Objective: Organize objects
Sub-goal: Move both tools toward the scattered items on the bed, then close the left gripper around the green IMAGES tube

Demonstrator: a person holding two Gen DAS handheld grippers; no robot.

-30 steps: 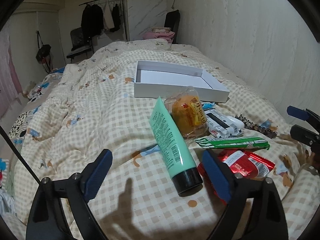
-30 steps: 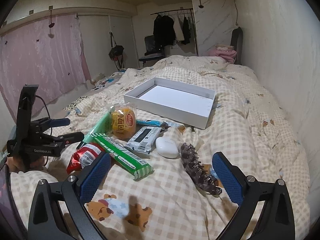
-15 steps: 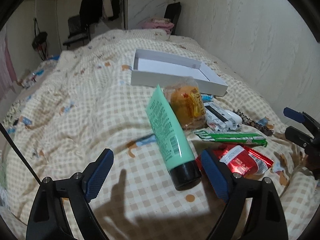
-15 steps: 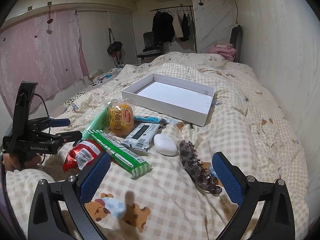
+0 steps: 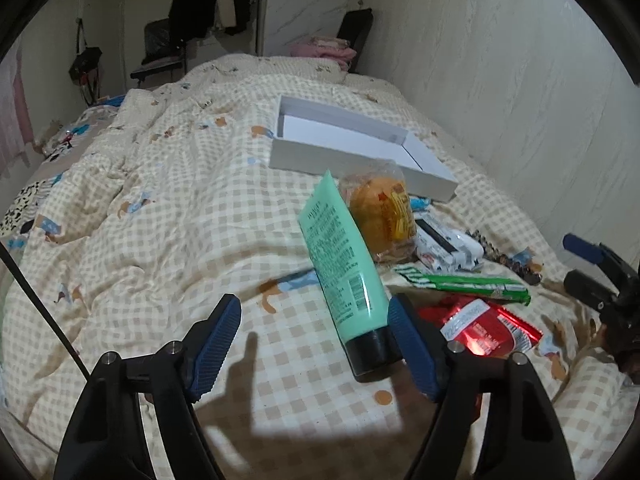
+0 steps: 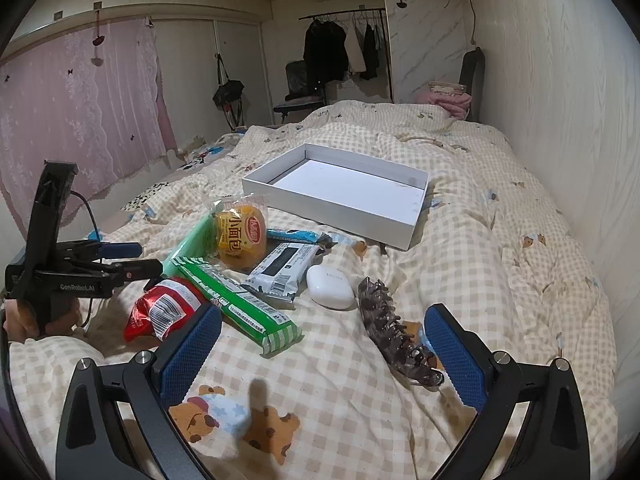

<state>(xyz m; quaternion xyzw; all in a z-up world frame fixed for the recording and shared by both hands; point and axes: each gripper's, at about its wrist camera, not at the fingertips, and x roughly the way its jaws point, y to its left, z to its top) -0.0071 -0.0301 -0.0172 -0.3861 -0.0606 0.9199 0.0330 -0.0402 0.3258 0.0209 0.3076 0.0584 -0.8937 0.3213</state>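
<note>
A pile of objects lies on the checked bedspread: a green tube with a black cap [image 5: 346, 264], a bagged bun [image 6: 241, 229], a green wrapper bar [image 6: 236, 305], a red packet [image 6: 166, 312], a black-and-white packet [image 6: 284, 268], a white earbud case [image 6: 330, 287] and a dark hair claw [image 6: 394, 340]. An empty white box [image 6: 340, 192] lies beyond them. My left gripper [image 5: 314, 346] is open, its right finger beside the tube's cap. My right gripper [image 6: 322, 354] is open above the bedspread, the hair claw just inside its right finger.
The bed runs along a pale wall [image 5: 520, 60] on the right. A clothes rack [image 6: 344, 48], a black chair [image 6: 300, 84] and pink curtains [image 6: 80, 112] stand beyond the bed. Folded pink cloth [image 6: 446, 100] lies at the bed's far end.
My left gripper has moved forward and right, so the green tube's cap now sits next to its right finger. My right gripper has edged slightly forward toward the pile.
</note>
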